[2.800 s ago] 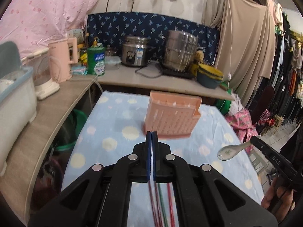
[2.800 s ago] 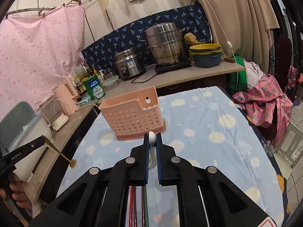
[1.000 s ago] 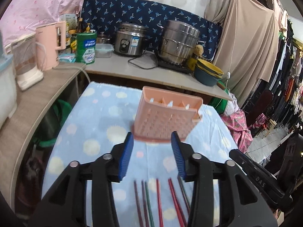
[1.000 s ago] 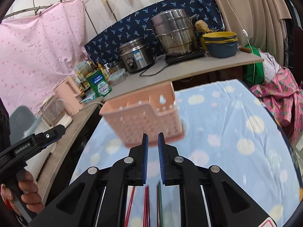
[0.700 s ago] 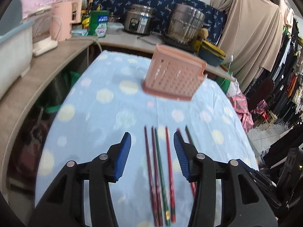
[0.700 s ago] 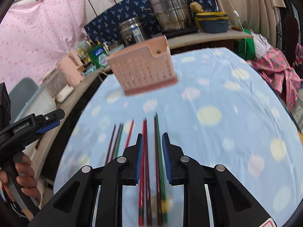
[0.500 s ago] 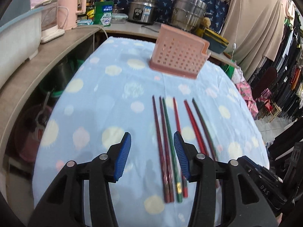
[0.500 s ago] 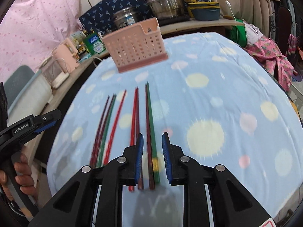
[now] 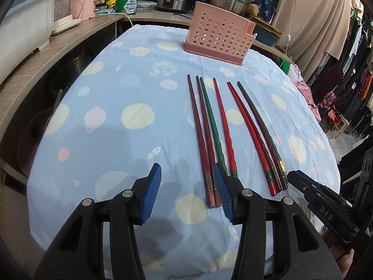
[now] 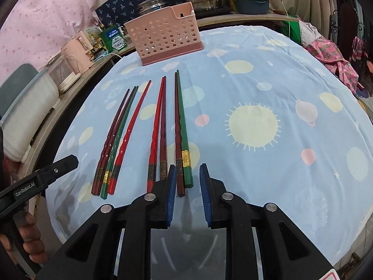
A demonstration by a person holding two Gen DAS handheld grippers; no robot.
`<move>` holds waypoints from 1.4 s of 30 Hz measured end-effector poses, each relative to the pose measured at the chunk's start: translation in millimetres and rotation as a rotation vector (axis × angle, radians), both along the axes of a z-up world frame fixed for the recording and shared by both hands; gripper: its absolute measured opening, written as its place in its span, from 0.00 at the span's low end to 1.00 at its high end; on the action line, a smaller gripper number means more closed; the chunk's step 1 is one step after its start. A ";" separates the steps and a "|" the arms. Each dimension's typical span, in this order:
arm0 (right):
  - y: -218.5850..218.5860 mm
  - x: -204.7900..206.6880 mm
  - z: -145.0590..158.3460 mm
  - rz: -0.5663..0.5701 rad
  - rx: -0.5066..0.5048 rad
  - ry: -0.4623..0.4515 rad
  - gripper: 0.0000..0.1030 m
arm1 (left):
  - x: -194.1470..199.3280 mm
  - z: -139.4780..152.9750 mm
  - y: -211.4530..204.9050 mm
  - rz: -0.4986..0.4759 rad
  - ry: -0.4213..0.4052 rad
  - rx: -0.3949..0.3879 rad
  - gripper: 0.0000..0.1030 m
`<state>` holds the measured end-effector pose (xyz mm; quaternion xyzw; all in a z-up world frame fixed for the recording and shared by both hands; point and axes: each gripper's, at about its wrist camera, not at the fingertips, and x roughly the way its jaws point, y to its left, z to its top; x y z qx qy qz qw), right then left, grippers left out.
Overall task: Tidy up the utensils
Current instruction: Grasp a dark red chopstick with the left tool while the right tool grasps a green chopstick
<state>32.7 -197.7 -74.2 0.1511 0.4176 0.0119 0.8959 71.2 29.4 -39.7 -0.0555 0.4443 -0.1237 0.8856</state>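
Both tongs hang over the desk's near edge with their blue pads apart, gripping nothing: the left tongs (image 9: 187,187) stand wide beside the leftmost chopsticks, the right tongs (image 10: 186,192) stand narrower, just short of the handle ends of the rightmost pair. The desk (image 10: 303,93) has bare cloth to the right and far side. Eight chopsticks (image 10: 163,126), red, maroon and green with gold bands, lie side by side pointing at the far edge, where a pink perforated holder (image 10: 166,36) stands upright.

Black fingers (image 9: 151,187) with ribbed blue pads, silver screws, white lettering.
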 end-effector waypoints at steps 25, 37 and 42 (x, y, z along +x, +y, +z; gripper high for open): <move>-5.8 3.3 -9.6 -0.013 -0.026 0.003 0.20 | -0.6 -26.4 -18.5 -0.034 0.036 0.043 0.45; -5.6 3.8 -10.1 -0.014 -0.024 0.002 0.20 | 1.4 -27.7 -17.1 -0.012 0.017 0.096 0.45; -5.9 3.9 -10.3 -0.013 -0.026 0.001 0.20 | -0.5 -29.3 -21.0 -0.015 0.004 0.127 0.44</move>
